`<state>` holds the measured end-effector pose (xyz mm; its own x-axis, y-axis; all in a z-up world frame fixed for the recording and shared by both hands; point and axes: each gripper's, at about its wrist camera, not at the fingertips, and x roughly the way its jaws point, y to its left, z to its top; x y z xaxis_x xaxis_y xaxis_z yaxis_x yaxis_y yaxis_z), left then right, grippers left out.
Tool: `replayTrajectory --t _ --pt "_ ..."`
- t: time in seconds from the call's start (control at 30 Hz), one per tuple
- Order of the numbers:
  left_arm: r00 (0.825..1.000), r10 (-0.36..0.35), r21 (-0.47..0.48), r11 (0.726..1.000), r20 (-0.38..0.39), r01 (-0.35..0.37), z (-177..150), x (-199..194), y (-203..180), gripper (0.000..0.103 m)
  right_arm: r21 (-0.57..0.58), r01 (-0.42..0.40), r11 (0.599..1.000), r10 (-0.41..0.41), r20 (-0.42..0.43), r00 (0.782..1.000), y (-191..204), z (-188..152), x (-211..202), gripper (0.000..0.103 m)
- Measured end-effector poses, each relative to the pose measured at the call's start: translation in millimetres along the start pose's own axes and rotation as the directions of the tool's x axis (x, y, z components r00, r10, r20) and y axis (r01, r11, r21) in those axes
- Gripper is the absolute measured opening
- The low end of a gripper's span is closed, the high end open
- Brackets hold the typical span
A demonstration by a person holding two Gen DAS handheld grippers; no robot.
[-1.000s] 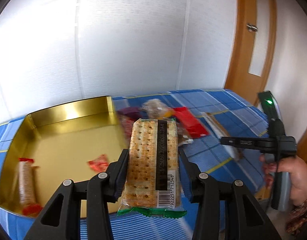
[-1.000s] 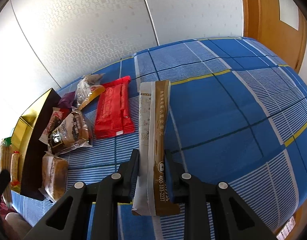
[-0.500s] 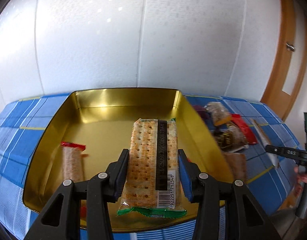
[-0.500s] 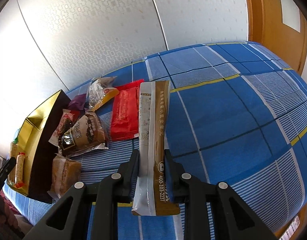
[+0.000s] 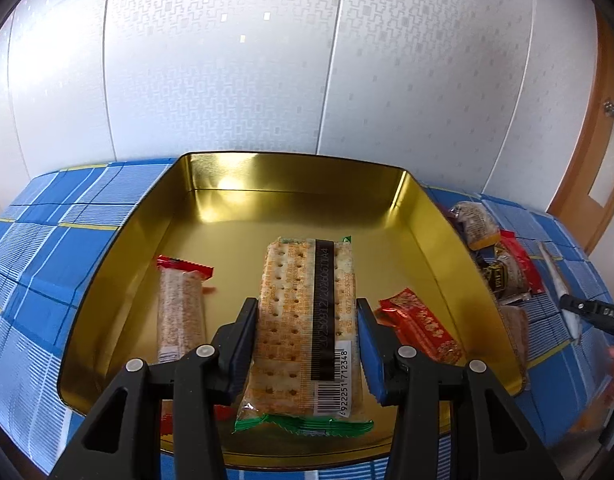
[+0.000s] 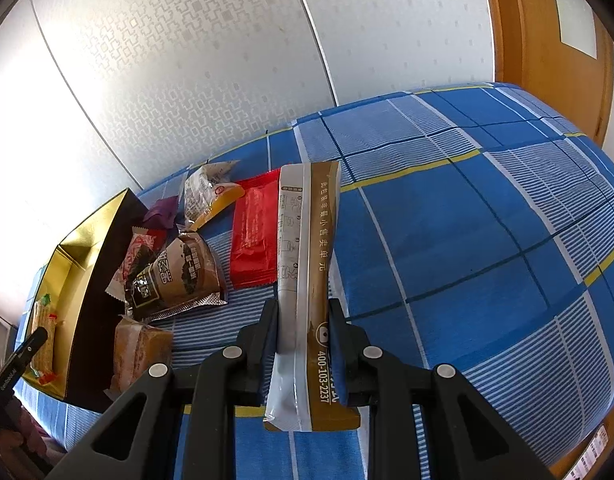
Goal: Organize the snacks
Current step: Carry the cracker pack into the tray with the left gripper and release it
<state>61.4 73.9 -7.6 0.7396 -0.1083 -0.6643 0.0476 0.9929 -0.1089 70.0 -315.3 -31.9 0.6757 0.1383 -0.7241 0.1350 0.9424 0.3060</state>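
Two packs in gold tin [image 5: 427, 216] (red ends) | left hand-held gripper [image 5: 307, 320] clamps crackers [image 5: 303, 300] — right hand-held gripper [image 6: 303, 328] clamps sachet [image 6: 307, 240]

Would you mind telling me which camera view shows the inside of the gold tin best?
The left wrist view: it looks straight into the gold tin, showing its floor and two loose packets. The right wrist view catches the tin only edge-on at far left, mostly its dark outer wall.

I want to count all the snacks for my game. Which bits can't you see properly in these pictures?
- Left wrist view: the cracker pack and left tongs hide the gold tin floor behind them.
- Left wrist view: the tin's right wall partly covers the snack pile.
- Right wrist view: the long sachet covers part of the red packet.
- Right wrist view: the tin's dark side hides most of its inside.
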Motion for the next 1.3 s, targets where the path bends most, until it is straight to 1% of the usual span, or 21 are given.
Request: replayTrajectory --t 0.17,0.4,0.57,0.73,0.97,1.13,1.3 --pt "0.999 0.032 0.001 0.999 -0.014 -0.032 2.1 6.2 2.3 0.047 0.016 -0.024 1.0 0.023 0.03 0.999 4.0 0.6 -6.0 0.023" --pt "0.995 0.078 -0.021 0.997 -0.068 -0.08 1.9 18.9 13.9 0.047 -0.004 -0.067 0.998 0.067 0.046 0.997 21.5 1.7 -5.4 0.023" --pt "0.993 0.081 -0.035 0.996 -0.084 -0.084 1.9 21.9 18.9 0.047 -0.039 -0.091 0.995 0.093 0.05 0.994 39.2 0.5 -3.4 0.023" --pt "0.993 0.081 -0.04 0.996 -0.092 -0.085 1.4 22.4 19.4 0.047 -0.063 -0.108 0.992 0.11 0.042 0.993 53.0 -2.2 -0.6 0.023" --pt "0.99 0.102 -0.03 0.994 -0.101 -0.106 0.9 24.1 20.9 0.047 -0.078 -0.148 0.986 0.152 0.054 0.987 68.5 -1.8 -6.6 0.023" --pt "0.985 0.132 -0.028 0.99 -0.109 -0.136 0.5 25.7 26.8 0.047 -0.117 -0.182 0.976 0.191 0.065 0.979 88.5 -1.4 -11.2 0.023" --pt "0.982 0.154 -0.043 0.986 -0.11 -0.159 0.6 24.6 35.4 0.047 -0.156 -0.207 0.966 0.219 0.059 0.974 107.7 -5.7 -9.8 0.023"
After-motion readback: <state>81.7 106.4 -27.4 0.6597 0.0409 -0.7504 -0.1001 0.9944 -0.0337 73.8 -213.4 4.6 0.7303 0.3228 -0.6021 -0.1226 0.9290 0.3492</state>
